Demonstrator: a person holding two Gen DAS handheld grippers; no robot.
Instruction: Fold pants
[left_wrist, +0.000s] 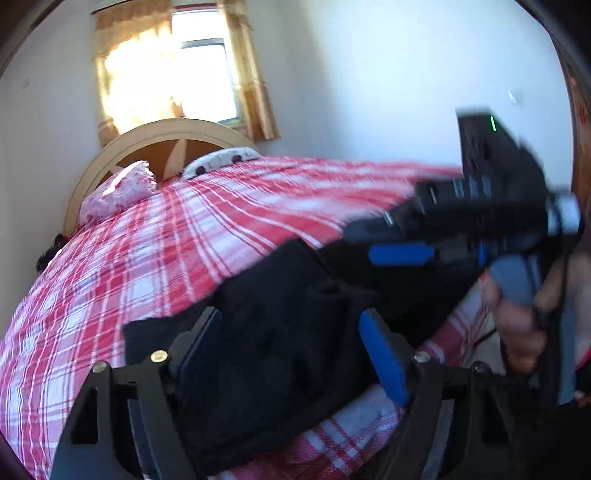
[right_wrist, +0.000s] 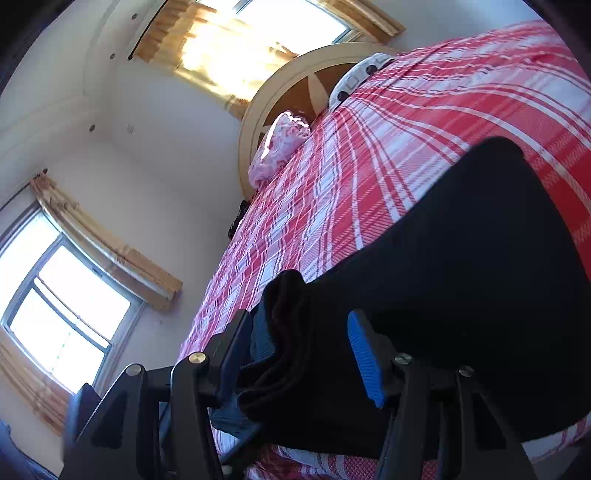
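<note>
Left wrist: left claw (left_wrist: 291, 354) clenched on black pants (left_wrist: 280, 295) bunched between its fingers, over the plaid bed (left_wrist: 147, 258); right claw (left_wrist: 402, 254) just beyond. Right wrist: right claw (right_wrist: 303, 354) gripping folded pants (right_wrist: 461, 258); bedspread (right_wrist: 369, 166) open ahead.

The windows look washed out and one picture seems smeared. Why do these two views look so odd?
Left wrist view: the window is blown out by daylight, and the right gripper is smeared by motion blur. Right wrist view: sharper, both windows glare white, and the pants are too dark for detail. Both views bend the bed fisheye-style.
</note>
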